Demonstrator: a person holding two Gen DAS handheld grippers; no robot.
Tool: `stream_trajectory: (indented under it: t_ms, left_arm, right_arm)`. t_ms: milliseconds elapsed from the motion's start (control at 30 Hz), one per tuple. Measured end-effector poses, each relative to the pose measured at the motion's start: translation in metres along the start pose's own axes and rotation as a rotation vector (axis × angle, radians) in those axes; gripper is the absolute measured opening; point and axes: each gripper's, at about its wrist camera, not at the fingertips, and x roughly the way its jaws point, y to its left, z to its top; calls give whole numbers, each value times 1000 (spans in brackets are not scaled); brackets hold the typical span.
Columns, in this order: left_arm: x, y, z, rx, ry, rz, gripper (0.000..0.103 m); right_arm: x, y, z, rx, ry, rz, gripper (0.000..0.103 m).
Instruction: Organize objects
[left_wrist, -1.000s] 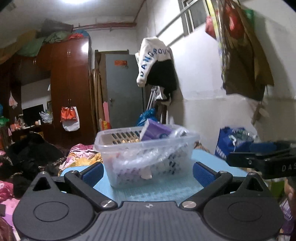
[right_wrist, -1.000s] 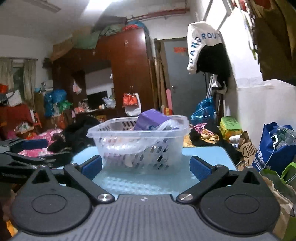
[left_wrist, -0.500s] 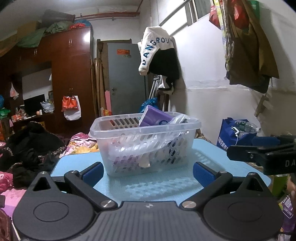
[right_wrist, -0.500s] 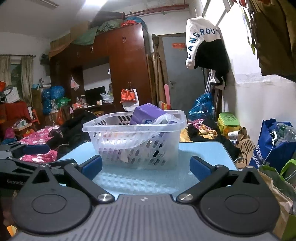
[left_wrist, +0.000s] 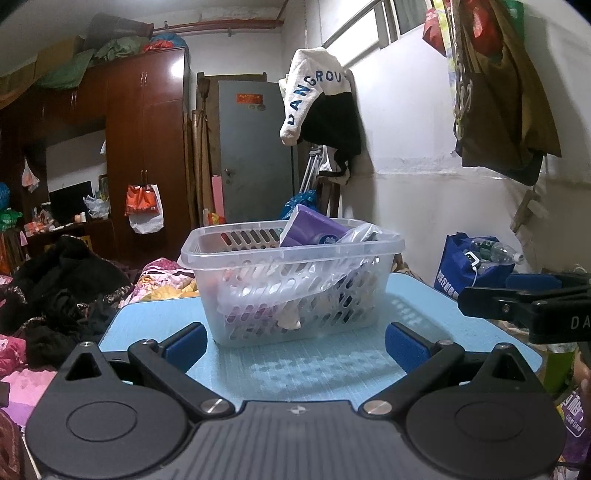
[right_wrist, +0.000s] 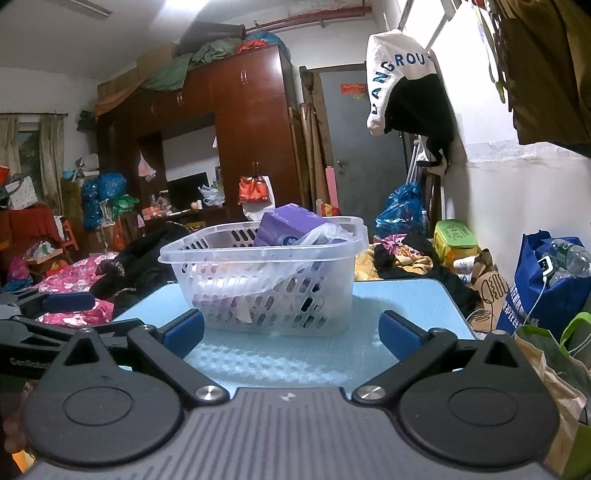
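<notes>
A clear plastic basket (left_wrist: 291, 284) (right_wrist: 266, 284) stands on a light blue table (left_wrist: 314, 369) (right_wrist: 406, 299). A purple packet (left_wrist: 314, 230) (right_wrist: 286, 225) and a crumpled clear bag (left_wrist: 364, 236) stick out above its rim, with white and purple items lower inside. My left gripper (left_wrist: 293, 345) is open with nothing between its blue pads, a short way in front of the basket. My right gripper (right_wrist: 291, 332) is open and empty too, just short of the basket. Each gripper shows at the side of the other's view.
A dark wooden wardrobe (left_wrist: 147, 147) and a grey door (left_wrist: 255, 147) stand behind. Clothes and bedding (left_wrist: 62, 280) lie left of the table. A blue bag with bottles (right_wrist: 546, 280) and other bags sit on the right by the white wall.
Both grippers have drawn back and dropped a little, so the basket looks smaller and more table shows in front of it. Both stay open.
</notes>
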Motion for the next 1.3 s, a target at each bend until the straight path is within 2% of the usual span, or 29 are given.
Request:
stream_trajectory:
  t_ms: [267, 1300]
  left_arm:
    - [-1, -3, 1, 4, -2, -6, 103]
    - [-3, -6, 1, 7, -11, -18, 103]
  right_arm:
    - [-4, 1, 0, 3, -3, 24, 103]
    - [-1, 0, -1, -10, 4, 17, 103]
